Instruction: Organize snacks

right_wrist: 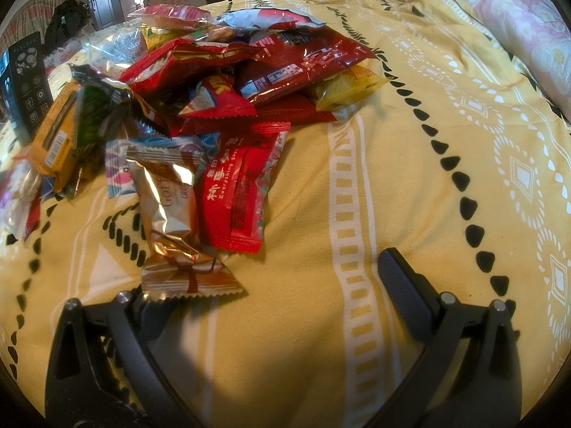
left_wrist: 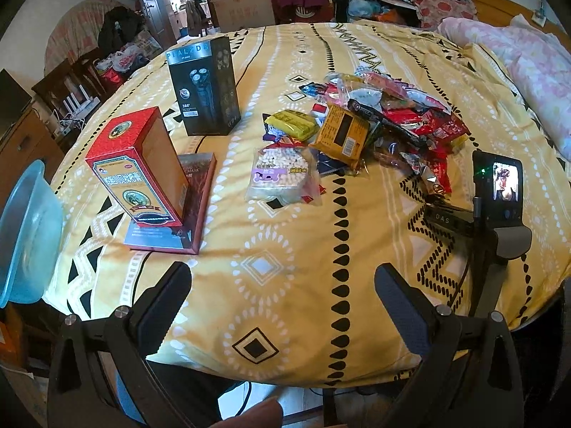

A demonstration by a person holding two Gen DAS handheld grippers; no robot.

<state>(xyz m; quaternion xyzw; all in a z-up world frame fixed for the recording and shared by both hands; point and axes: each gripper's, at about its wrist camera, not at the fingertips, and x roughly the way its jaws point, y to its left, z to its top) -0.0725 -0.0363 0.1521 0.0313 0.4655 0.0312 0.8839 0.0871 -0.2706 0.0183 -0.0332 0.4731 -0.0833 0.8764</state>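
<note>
Covering the bed, a yellow patterned quilt [left_wrist: 303,285] carries the snack pile [left_wrist: 378,121] at centre (boxes stand left). Left hand-held gripper [left_wrist: 282,306] hovers spread and empty; right hand-held gripper [right_wrist: 271,285], equally spread, sits just beside a gold-wrapped snack [right_wrist: 175,221].

Blue basin [left_wrist: 25,235] cut off left

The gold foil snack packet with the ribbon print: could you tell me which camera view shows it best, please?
The right wrist view shows the gold foil packet best: it lies close and unobstructed at the near edge of the snack pile, beside the red packet. In the left wrist view I cannot pick it out within the distant pile.
</note>
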